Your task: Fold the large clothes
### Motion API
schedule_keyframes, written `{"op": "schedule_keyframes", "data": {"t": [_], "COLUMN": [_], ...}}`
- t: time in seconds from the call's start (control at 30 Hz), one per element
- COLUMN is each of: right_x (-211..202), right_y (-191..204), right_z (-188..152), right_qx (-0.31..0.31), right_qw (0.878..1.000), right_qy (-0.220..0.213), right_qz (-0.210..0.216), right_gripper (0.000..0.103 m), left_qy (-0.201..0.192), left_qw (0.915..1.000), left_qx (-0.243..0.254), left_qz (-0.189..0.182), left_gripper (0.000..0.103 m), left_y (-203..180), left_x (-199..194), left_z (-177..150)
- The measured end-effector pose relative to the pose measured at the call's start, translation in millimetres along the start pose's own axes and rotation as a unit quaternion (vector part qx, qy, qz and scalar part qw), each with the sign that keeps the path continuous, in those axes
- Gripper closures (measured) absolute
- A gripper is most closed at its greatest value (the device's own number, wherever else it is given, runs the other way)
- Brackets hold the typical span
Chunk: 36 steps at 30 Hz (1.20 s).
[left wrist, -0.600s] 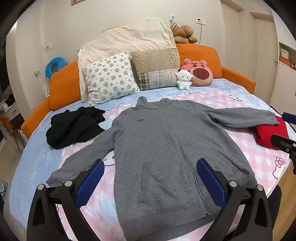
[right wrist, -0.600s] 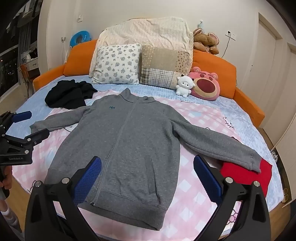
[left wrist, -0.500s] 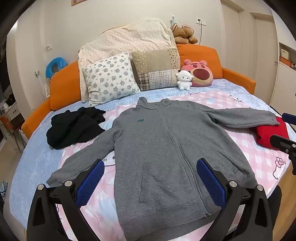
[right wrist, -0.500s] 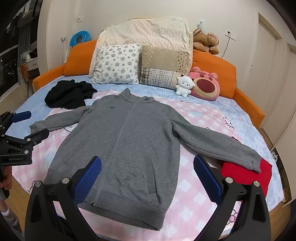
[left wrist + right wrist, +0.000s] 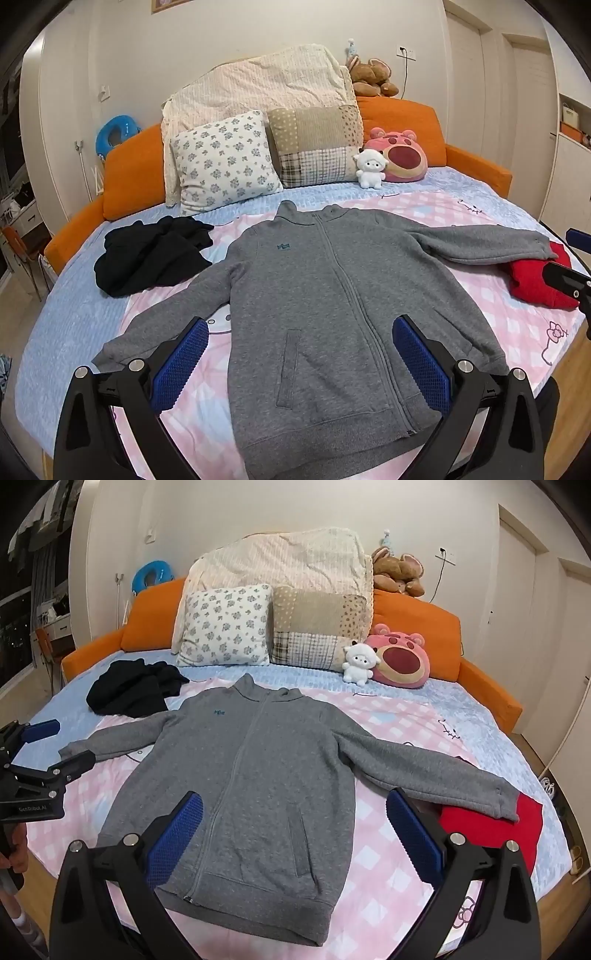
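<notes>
The grey zip jacket [image 5: 325, 306] lies flat on the bed [image 5: 70, 314], a small teal crown logo [image 5: 282, 248] on its chest. Both tongs, left [image 5: 299, 363] and right [image 5: 295, 834], gape wide and empty. The left tongs' body reads "GenRobot.AI" [image 5: 32, 808].

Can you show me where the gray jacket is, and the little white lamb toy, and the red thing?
gray jacket [image 5: 314, 295]: left wrist view, chest beside the zipper.
little white lamb toy [image 5: 357, 664]: right wrist view, its face.
red thing [image 5: 491, 832]: right wrist view, bare middle.

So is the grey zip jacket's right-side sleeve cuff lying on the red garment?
Yes, the grey zip jacket's cuff overlaps the red garment.
</notes>
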State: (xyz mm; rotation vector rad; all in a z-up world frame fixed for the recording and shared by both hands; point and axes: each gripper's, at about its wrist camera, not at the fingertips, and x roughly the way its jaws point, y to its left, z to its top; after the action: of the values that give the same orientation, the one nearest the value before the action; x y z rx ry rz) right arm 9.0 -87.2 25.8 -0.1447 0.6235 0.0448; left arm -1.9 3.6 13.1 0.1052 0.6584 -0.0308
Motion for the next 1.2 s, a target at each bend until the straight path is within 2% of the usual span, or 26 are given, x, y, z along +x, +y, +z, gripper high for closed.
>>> {"op": "schedule_keyframes", "data": {"t": [1.2], "right_x": [-12], "right_y": [4], "right_z": [4], "right_qx": [0.0], "right_qw": [1.0], "right_qy": [-0.014], "right_qz": [0.0], "right_gripper": [0.005], "left_qy": [-0.017], "left_qw": [0.9998], "left_qx": [0.001], "left_qz": [0.005], "left_gripper": [0.002], "left_y": [4], "left_x": [-12], "left_z": [-3]}}
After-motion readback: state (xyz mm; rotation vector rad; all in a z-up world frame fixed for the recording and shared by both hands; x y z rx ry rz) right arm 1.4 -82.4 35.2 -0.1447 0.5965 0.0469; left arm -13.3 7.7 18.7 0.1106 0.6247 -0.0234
